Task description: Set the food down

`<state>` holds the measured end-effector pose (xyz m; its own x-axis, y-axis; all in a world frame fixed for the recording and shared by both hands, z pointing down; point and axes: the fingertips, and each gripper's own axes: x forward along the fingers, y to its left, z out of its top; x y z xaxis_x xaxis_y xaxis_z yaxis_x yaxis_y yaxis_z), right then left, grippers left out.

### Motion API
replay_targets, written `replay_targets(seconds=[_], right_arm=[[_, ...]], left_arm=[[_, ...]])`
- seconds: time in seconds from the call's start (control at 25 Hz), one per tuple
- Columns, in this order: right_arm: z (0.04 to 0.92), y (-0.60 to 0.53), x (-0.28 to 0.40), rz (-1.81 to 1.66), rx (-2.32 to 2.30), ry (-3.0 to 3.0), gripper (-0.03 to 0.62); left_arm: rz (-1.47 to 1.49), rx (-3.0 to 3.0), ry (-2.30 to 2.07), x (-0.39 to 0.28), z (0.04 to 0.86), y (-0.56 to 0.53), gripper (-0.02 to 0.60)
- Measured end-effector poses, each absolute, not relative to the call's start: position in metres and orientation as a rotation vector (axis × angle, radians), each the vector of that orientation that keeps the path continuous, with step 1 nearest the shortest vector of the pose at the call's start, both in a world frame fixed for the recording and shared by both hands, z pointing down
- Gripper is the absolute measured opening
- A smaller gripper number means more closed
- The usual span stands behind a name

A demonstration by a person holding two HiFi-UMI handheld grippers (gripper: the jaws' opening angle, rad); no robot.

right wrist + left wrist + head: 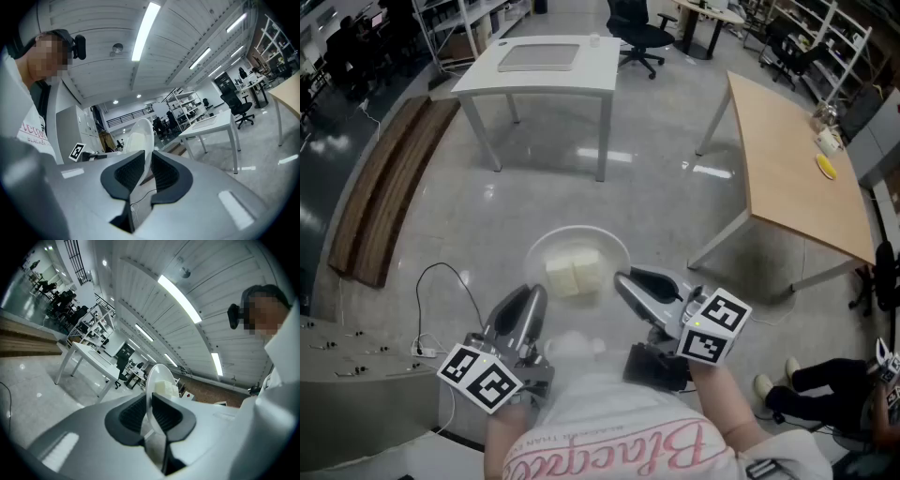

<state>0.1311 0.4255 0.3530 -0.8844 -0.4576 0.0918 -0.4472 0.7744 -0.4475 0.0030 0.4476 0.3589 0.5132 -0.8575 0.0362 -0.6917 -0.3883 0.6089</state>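
Right, both tongs are clamped on the clear plate (581,230): left gripper (528,307) pinches its left rim, right gripper (634,285) the right rim, both level. I reckon opposite grips keep it flat so the food (574,272), pale blocks mid-plate, doesn't slide. The plate hangs over the floor (534,202), not set down yet. Candidates: white table (544,70) ahead, wooden table (797,159) to the right.

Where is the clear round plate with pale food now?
Head view, centre: the clear round plate is held above the floor, its rim pinched by the left gripper and right gripper.
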Motion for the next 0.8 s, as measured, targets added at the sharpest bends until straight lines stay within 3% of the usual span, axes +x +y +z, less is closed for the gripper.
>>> replay_targets(seconds=[0.8], right_arm=[[0.361, 0.394, 0.146, -0.755, -0.837, 2.945, 0.054]], left_arm=[[-0.373, 2.188, -1.233, 0.016, 0.364, 0.409, 0.041]])
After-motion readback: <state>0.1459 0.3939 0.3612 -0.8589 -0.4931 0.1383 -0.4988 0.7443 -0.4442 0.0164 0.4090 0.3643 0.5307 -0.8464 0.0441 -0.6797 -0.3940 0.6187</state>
